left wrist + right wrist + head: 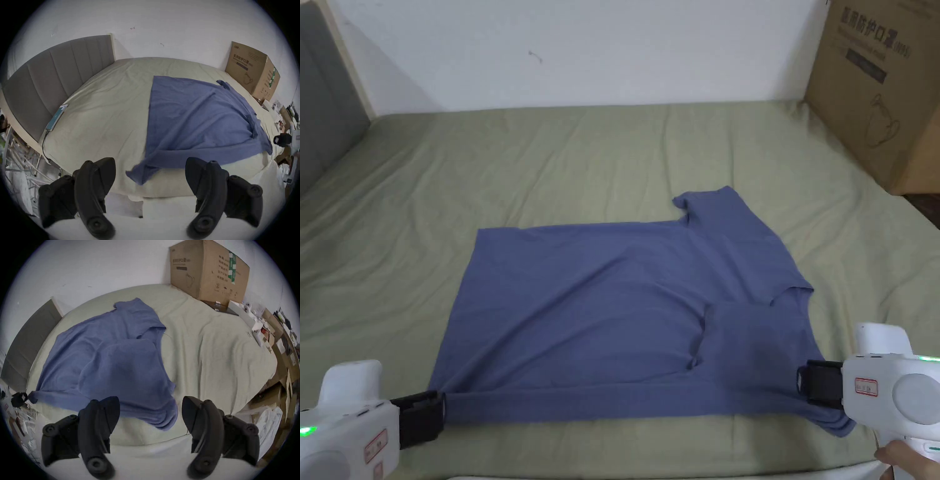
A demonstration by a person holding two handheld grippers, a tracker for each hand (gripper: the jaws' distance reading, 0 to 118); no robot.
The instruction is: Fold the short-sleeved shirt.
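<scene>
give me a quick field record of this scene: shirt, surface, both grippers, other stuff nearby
shirt: blue short-sleeved shirt, spread out, near sleeve folded onto the body
surface: bed with pale green sheet
left gripper: open, a shirt corner between its fingers, not pinched
right gripper: open, the shirt's edge between its fingers
box: cardboard box at the bed's far right corner
headboard: grey headboard
phone: phone against the headboard

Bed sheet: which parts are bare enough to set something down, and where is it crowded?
Bare sheet runs between the blue shirt and the wall, and left toward the headboard, apart from a phone there. A narrower strip separates shirt from cardboard box. The near edge is crowded: left gripper and right gripper flank the shirt's corners.
</scene>
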